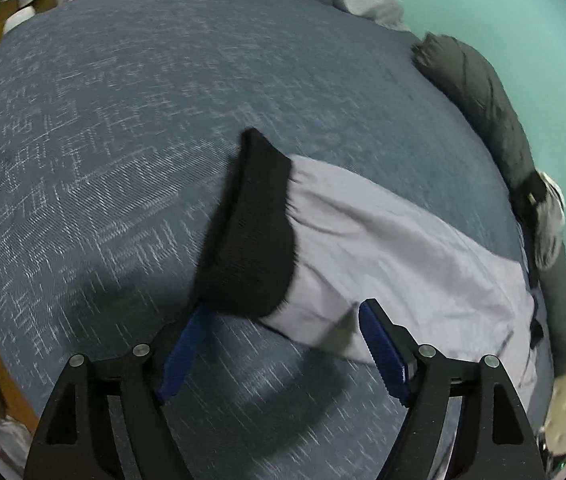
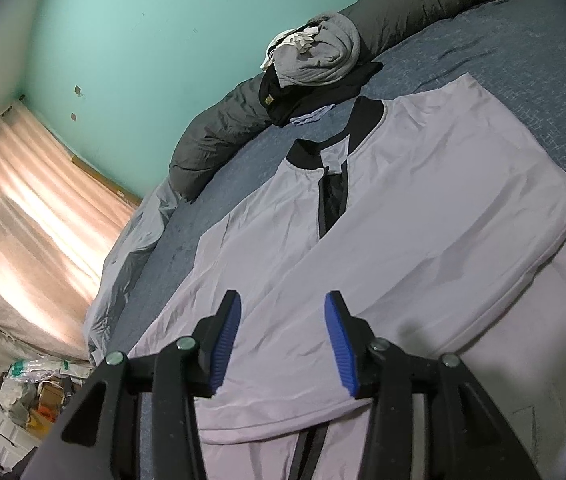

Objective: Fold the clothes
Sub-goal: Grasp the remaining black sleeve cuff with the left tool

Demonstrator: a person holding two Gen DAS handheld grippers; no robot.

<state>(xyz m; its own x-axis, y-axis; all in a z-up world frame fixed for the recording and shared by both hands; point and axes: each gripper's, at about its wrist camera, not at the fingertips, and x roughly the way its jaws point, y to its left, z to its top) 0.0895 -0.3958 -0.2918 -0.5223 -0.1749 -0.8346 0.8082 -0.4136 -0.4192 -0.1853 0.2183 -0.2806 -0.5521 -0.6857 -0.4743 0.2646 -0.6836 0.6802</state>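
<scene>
Jacket of pale lilac thin fabric with black ribbed collar and cuffs [image 2: 423, 208] lies spread front-up on the blue-grey patterned bedspread [image 1: 123, 140], one sleeve apparently laid across; most folds remain. Its black cuff [image 1: 255, 232] sits just ahead of the gaping, empty left gripper [image 1: 283, 352]. The right gripper [image 2: 281, 340] hovers half-open over the hem, holding nothing.

Bed [image 2: 523, 40], blue patterned cover.
Laid flat on it: lilac jacket [image 2: 423, 208]; heaped clothes [image 2: 315, 60] and dark quilt [image 2: 219, 136] along the wall.
</scene>
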